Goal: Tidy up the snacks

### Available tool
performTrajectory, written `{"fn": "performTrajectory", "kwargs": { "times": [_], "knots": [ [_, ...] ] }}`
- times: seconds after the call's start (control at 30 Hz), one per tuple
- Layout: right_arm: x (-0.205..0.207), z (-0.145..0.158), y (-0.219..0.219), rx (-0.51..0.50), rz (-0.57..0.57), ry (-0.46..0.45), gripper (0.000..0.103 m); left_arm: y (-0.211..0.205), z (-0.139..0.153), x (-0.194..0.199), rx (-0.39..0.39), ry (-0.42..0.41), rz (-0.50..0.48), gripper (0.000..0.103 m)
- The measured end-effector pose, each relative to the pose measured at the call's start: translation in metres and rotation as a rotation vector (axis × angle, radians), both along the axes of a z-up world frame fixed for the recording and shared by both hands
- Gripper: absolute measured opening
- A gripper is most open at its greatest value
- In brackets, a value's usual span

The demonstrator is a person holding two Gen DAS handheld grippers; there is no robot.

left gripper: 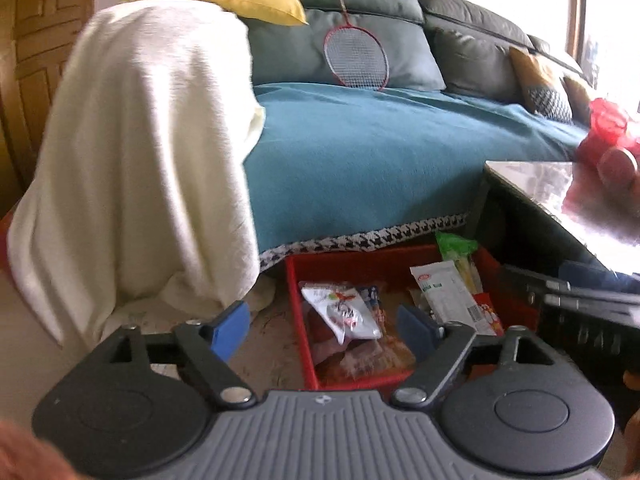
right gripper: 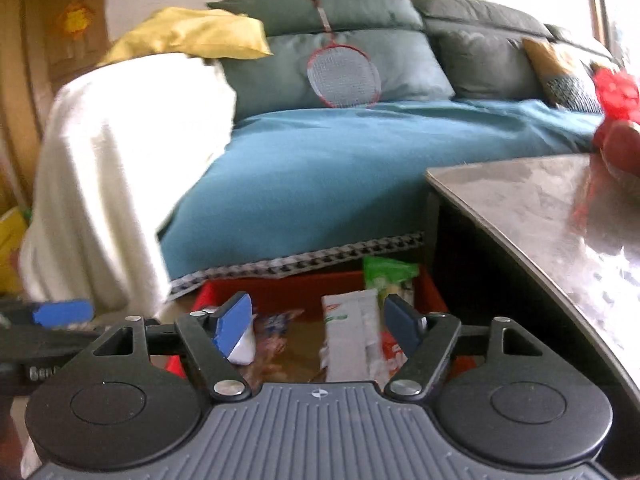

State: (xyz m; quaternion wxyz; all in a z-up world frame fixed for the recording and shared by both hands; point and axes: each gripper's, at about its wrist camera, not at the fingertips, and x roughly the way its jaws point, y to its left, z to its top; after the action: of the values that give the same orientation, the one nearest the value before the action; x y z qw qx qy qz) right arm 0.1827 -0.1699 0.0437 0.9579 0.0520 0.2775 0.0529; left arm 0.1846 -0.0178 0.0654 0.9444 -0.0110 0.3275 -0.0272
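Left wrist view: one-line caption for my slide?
Open left gripper above a red bin of snack packets beside the sofa.

The left gripper (left gripper: 322, 326) is held tilted downward, its blue-padded jaws spread wide with nothing clamped between them. The right gripper (right gripper: 318, 322) is angled downward likewise, jaws parted and empty. The right gripper's black body is seen at the left view's right edge.

Daylight pours in from the window (left gripper: 576, 20) on the right, blowing out the white blanket (left gripper: 152, 152) and glaring off the tabletop (right gripper: 560, 216). Both views are soft with blur, edges bowed by fisheye.
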Motion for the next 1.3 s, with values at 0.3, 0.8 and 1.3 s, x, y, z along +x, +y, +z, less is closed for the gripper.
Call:
{"fn": "performTrajectory", "kwargs": {
  "times": [0.3,0.8,1.3],
  "knots": [
    [-0.072,-0.003,0.014,-0.021,-0.008,0.043,0.084,0.003,-0.007,-0.066,0.025,0.022,0.000,0.082],
    [-0.150,-0.008,0.009,0.055,-0.023,0.076,0.084,-0.001,-0.005,-0.149,0.049,-0.054,-0.005,0.088],
    [-0.174,-0.007,0.015,0.061,-0.001,0.063,0.085,0.004,-0.007,-0.170,0.059,-0.037,0.050,0.099]
  ]
}}
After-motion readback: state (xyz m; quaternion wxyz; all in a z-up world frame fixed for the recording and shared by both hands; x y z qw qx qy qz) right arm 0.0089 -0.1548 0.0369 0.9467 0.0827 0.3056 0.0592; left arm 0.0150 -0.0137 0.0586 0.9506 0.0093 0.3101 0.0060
